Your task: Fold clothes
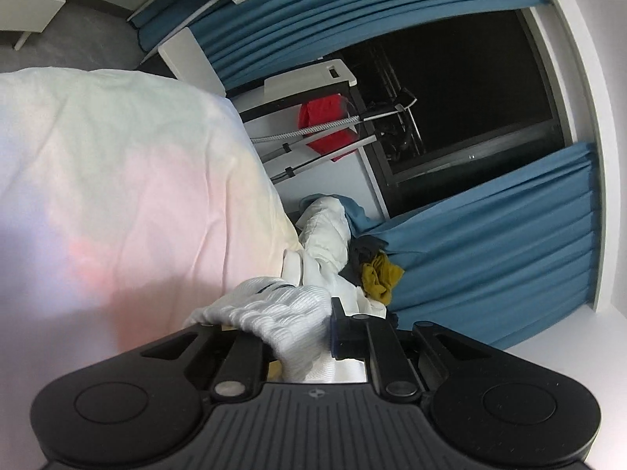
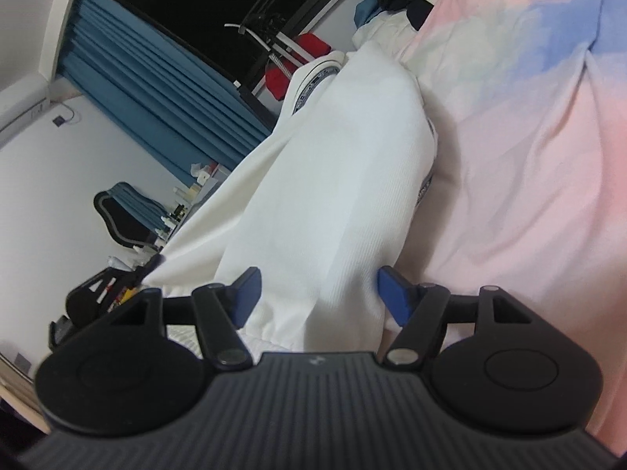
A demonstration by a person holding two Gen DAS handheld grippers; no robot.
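Left gripper (image 1: 313, 337): we see it clamped on a bunched edge of the white garment (image 1: 274, 321), knit fabric pinched between the fingers at lower centre of the left wrist view. Only one blue pad is visible; the other is buried under cloth.

Right gripper (image 2: 317, 293): fingers spread wide, blue pads (image 2: 394, 293) either side of the white garment (image 2: 333, 180) at lower centre of the right wrist view. Cloth passes between them; the left pad looks to touch it, we cannot tell for the right. Not clamped.

The garment runs from the right gripper up toward top centre of that frame, lying partly on the pink-and-blue bedsheet (image 2: 529, 156), partly lifted off it on the left side.

A pile of other clothes (image 1: 372, 270), with a mustard piece and dark items, sits right of centre in the left wrist view, against the blue curtain (image 1: 509, 243). A red item (image 1: 321, 125) hangs on a rack near the dark window (image 1: 470, 98).
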